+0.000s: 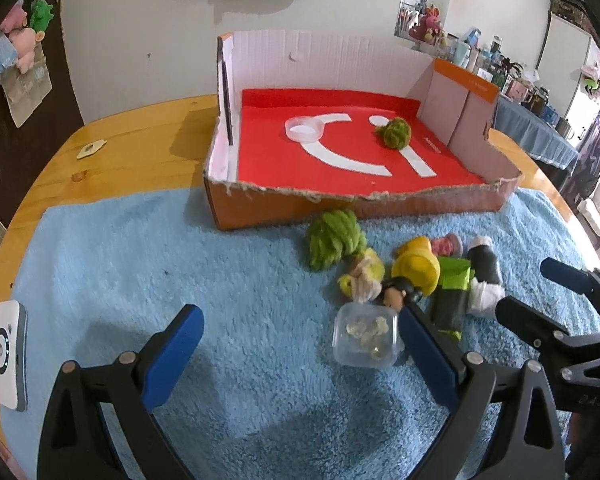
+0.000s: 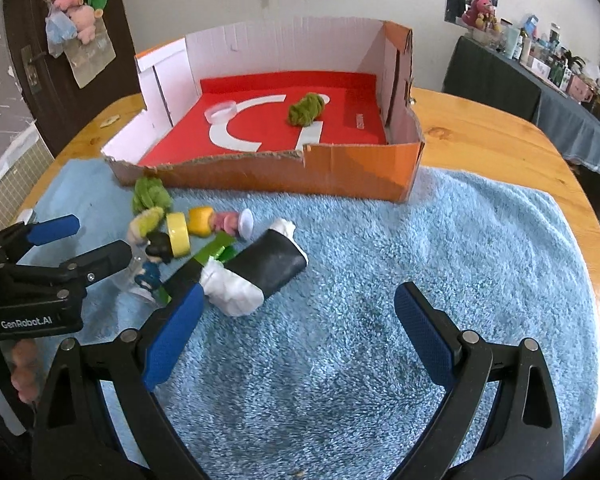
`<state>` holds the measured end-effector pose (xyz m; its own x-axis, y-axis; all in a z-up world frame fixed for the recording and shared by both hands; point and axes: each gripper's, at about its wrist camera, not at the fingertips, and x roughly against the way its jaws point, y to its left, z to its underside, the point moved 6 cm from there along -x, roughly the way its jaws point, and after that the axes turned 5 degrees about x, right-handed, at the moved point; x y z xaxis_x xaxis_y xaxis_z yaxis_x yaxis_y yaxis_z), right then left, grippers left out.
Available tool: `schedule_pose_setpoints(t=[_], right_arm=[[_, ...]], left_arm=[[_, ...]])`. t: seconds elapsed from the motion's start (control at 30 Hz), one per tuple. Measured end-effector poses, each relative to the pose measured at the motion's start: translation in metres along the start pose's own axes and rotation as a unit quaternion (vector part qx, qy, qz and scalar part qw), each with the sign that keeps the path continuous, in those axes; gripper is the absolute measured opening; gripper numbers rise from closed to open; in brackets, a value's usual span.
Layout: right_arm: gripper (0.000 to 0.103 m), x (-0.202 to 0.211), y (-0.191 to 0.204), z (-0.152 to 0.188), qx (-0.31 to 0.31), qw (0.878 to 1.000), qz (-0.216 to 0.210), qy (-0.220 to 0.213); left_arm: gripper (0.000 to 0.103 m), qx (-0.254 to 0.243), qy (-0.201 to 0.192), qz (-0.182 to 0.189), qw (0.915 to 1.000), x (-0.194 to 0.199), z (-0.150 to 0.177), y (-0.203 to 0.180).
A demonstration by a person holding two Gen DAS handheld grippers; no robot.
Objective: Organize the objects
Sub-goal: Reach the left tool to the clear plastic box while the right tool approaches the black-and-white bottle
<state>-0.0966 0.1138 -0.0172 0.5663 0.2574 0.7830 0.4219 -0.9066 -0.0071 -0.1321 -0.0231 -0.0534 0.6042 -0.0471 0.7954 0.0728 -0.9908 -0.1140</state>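
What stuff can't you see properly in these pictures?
- Clear tub: left wrist view; contents too small to name.
- Little figure: right wrist view; left gripper covers part.
- Green packet: other toys overlap it.
- Shelf items: too small, blurry.

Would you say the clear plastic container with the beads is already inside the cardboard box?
No, the clear plastic container sits on the blue towel outside the cardboard box, beside the open left gripper.

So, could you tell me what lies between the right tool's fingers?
Only bare blue towel; the right tool stands open and empty, per the right wrist view.
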Motion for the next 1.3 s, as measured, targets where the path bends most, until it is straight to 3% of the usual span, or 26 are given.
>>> schedule_pose_setpoints(t=[0.43,0.9,0.97,1.07,1.13,1.2,1.3], right_arm=[[0.097,-0.017,0.011,0.003,0.051,0.998,0.019,0.021],[0.097,-0.034,0.007,-0.01,0.043,0.999,0.005,0.03],[0.095,-0.035,0.009,-0.009,0.045,0.999,0.0,0.03],[0.084,-0.034,0.012,-0.01,0.048,0.999,-0.006,0.023],[0.069,-0.033,0.014,-0.011,0.05,0.998,-0.012,0.02],[0.06,-0.031,0.015,-0.011,0.048,0.999,-0.015,0.018],[0.059,-0.031,0.014,-0.012,0.041,0.999,-0.021,0.017]], left_arm=[[0.1,-0.009,0.011,0.002,0.9999,-0.003,0.015,-0.001],[0.1,-0.033,0.012,-0.006,0.9994,-0.011,0.017,-0.009],[0.096,-0.038,0.01,-0.004,0.9992,-0.01,0.018,-0.01],[0.089,-0.038,0.006,-0.001,0.9993,-0.008,0.016,-0.011],[0.083,-0.038,0.002,0.001,0.9993,-0.007,0.015,-0.011],[0.08,-0.039,0.0,0.006,0.9992,-0.006,0.014,-0.012],[0.075,-0.042,-0.002,0.01,0.9991,-0.005,0.013,-0.014]])
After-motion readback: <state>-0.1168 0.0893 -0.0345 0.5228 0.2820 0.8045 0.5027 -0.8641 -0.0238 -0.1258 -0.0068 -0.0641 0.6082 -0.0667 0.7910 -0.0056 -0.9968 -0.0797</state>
